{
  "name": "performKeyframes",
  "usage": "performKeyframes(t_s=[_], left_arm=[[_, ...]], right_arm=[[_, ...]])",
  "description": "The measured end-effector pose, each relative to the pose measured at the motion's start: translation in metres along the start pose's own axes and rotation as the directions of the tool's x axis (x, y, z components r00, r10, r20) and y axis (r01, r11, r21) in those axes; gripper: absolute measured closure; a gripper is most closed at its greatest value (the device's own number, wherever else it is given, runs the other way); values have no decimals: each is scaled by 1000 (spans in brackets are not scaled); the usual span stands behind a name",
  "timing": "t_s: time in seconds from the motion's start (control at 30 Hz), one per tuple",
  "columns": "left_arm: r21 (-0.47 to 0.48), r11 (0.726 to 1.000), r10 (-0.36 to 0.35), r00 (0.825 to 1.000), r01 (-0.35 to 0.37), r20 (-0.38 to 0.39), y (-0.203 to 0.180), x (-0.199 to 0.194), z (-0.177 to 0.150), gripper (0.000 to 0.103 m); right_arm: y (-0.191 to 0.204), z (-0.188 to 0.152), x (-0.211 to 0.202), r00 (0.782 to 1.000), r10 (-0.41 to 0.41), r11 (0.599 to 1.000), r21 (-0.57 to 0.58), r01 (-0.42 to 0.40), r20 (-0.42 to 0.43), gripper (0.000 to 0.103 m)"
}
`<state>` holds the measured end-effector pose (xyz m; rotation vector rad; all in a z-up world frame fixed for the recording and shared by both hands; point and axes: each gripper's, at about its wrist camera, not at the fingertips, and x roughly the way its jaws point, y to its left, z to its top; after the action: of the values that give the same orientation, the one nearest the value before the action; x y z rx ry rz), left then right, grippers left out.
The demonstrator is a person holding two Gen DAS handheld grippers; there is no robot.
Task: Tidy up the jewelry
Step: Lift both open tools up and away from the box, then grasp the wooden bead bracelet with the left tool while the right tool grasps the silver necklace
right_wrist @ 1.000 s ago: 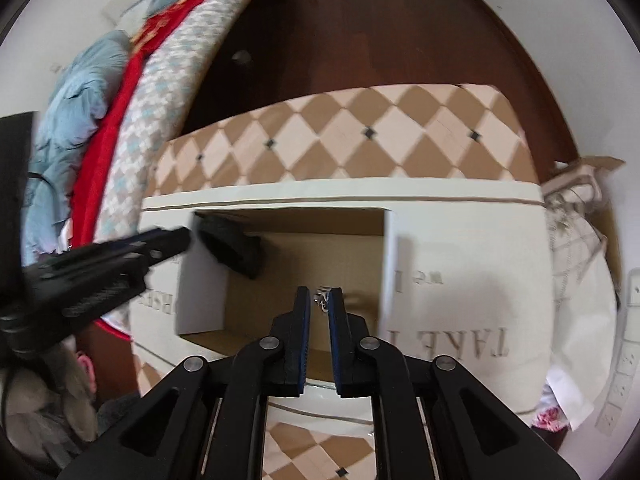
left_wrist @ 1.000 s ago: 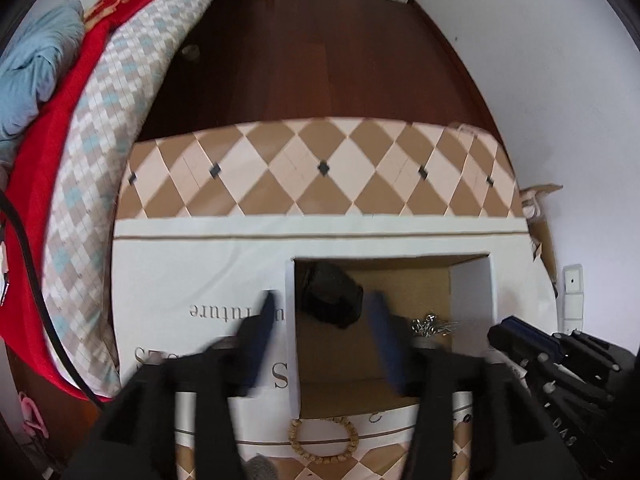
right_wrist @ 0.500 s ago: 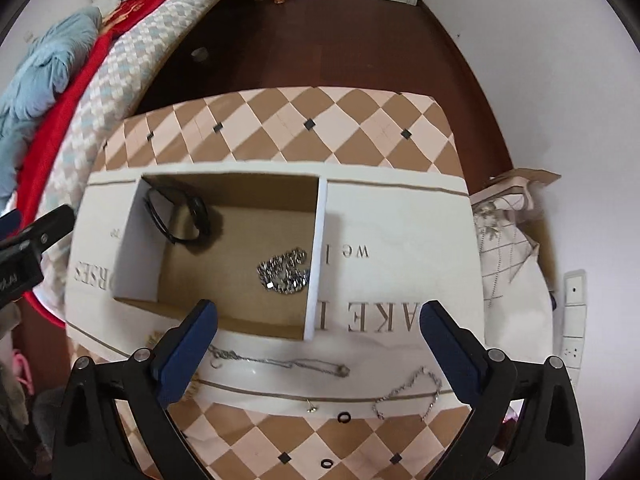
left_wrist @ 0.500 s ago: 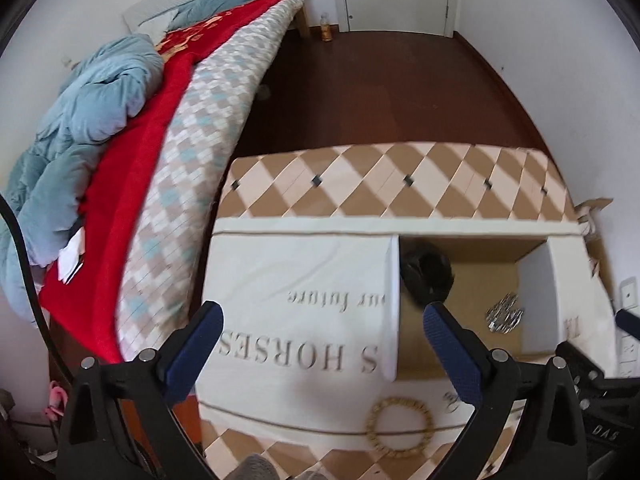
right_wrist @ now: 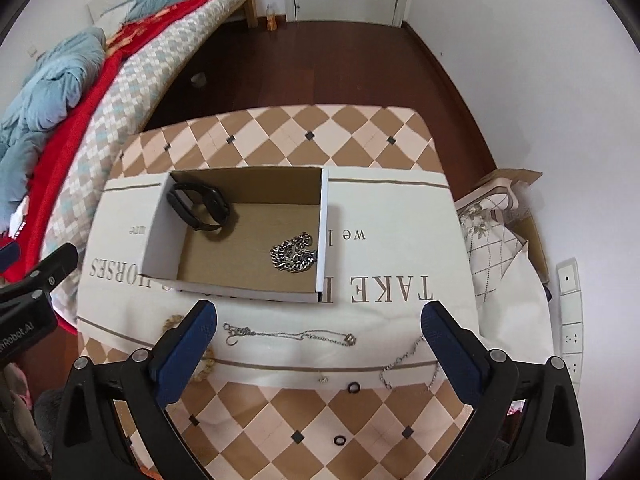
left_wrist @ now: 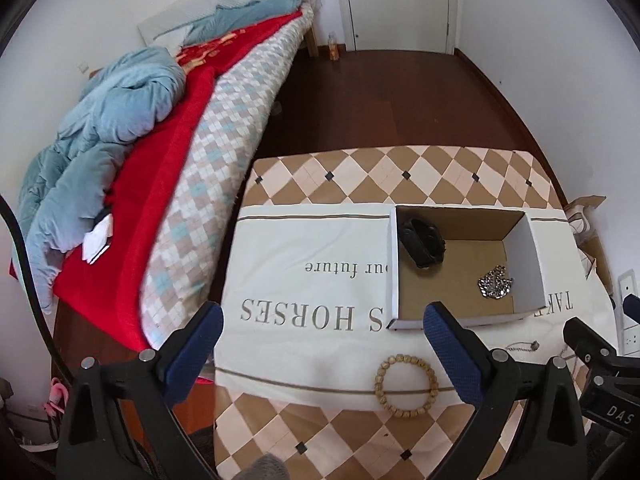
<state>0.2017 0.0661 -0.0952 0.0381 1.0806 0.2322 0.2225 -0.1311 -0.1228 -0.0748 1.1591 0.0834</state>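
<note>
Two pieces already lie in the box: a black band against its far left corner and a heaped silver chain near its right wall. Both tongs stand wide open and carry nothing, the right gripper above the near strip of the cloth, the left gripper further left, with the box ahead to its right. The step in hand looks like choosing the next loose piece. Still out are a bead bracelet, a thin necklace stretched straight in front of the box, a second fine chain to its right, and two small dark rings on the checked table and cloth edge. For the right gripper the necklace is probably the best target: come straight down over its middle, pads across the chain, close fully since it is so thin, and lift high enough that the trailing ends clear the box wall. The bracelet suits the left gripper; pinching one side of the loop should do. The necklace is slim, silvery, with a hook at its left end and a small square pendant at its right.
</note>
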Motion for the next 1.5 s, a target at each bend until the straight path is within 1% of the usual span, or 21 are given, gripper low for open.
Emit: performKeyframes(t_s=[0.3,0.47,0.57,0.6,0.67,0.7,0.77,0.9,0.97,1.0,1.03,1.17,1.23,1.27,1.3,1.33,1.37,1.4,1.43,1.47,1.5], left_arm=[[-6,1000,-8,997,9,74,11,-50,-27,1],[-4,1000,-17,994,18,111,16,-74,-38,1],[-21,999,-25,990,28,138,21,-87,-44,1],[-34,999,-26,989,31,146,24,-90,-47,1],[-56,998,-9,988,18,156,30,-90,-51,1],[-68,998,5,988,6,154,32,-87,-54,1],[-73,997,10,990,0,142,34,-74,-60,1],[-51,998,29,998,-27,48,29,-29,-75,1],[-28,999,33,999,-33,-2,22,0,-84,1],[-16,999,37,999,-37,-25,18,12,-88,1],[-1,999,39,998,-39,-51,13,26,-91,1],[22,1000,17,991,-15,-132,-3,71,-97,2],[16,1000,-1,985,4,-174,-9,93,-98,4],[10,1000,-10,981,12,-192,-11,101,-97,10],[2,1000,-26,975,27,-219,-14,111,-97,19],[-7,999,-43,969,43,-242,-17,119,-98,25],[-11,998,-55,964,54,-260,-20,126,-99,39],[-15,997,-72,960,71,-269,-23,131,-100,44],[-21,997,-78,967,76,-244,-25,129,-99,46],[-10,997,-77,967,77,-244,-28,129,-99,60],[-10,995,-100,968,100,-228,-30,127,-99,90]], right_arm=[[1,-27,-44,997,19,1000,-1,-19,77,0],[3,-40,-71,991,32,999,-1,-32,130,0],[2,-47,-92,982,54,998,3,-56,179,0],[0,-50,-99,975,75,997,7,-78,209,0],[-6,-55,-107,962,84,996,17,-91,259,0],[-9,-58,-107,961,88,995,22,-97,262,0],[-19,-64,-100,966,92,993,50,-107,241,0],[-50,-82,-64,983,69,986,141,-94,173,1],[-67,-92,-39,990,66,979,182,-88,124,15],[-75,-96,-30,993,57,977,196,-77,107,31],[-84,-101,-18,995,49,974,215,-66,82,40],[-116,-114,20,998,59,956,286,-63,24,41],[-127,-116,30,998,63,947,314,-64,14,41],[-132,-117,35,998,63,945,322,-61,3,41],[-138,-117,40,998,66,940,335,-61,-3,41],[-141,-116,43,998,66,937,344,-60,-4,41],[-144,-115,46,998,63,936,348,-56,-9,41],[-147,-114,49,998,61,935,352,-53,-13,41],[-149,-112,51,998,65,933,355,-56,-12,41],[-149,-110,55,997,76,934,351,-67,-14,41],[-147,-108,57,996,86,936,344,-74,-17,41]])
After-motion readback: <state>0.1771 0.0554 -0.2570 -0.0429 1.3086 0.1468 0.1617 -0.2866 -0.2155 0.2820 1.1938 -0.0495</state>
